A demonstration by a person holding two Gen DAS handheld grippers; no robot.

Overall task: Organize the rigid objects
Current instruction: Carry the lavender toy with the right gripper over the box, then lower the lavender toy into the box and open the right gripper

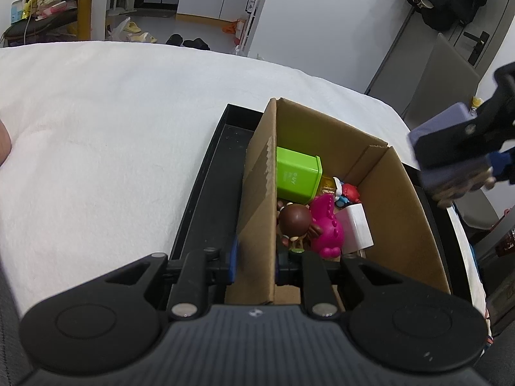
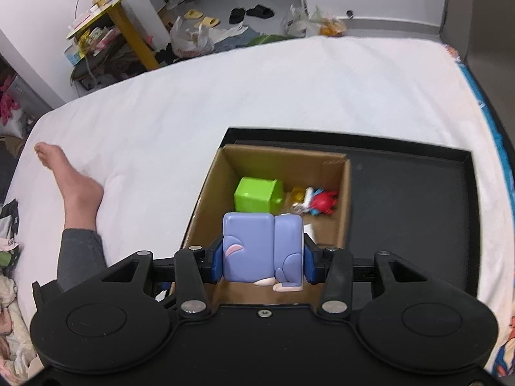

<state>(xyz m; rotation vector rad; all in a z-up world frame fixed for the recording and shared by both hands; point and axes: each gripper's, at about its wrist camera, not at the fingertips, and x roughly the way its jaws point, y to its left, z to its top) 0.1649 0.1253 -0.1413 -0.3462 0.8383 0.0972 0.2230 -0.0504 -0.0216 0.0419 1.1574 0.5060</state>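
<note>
Left wrist view: the left gripper is clenched on the left wall of the brown cardboard box, which sits in a black rectangular tray on the white bed. A green plastic cube and a pink plastic dinosaur lie inside.

Right wrist view: the right gripper is seen grasping a lilac blocky plastic figure by its flat sides, above the box's near edge. It is judged light, stiff and smooth; flat faces suit the pads.

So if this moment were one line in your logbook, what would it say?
left gripper: shut on cardboard box wall | right gripper: shut on purple toy, above box | box: on black tray
</note>
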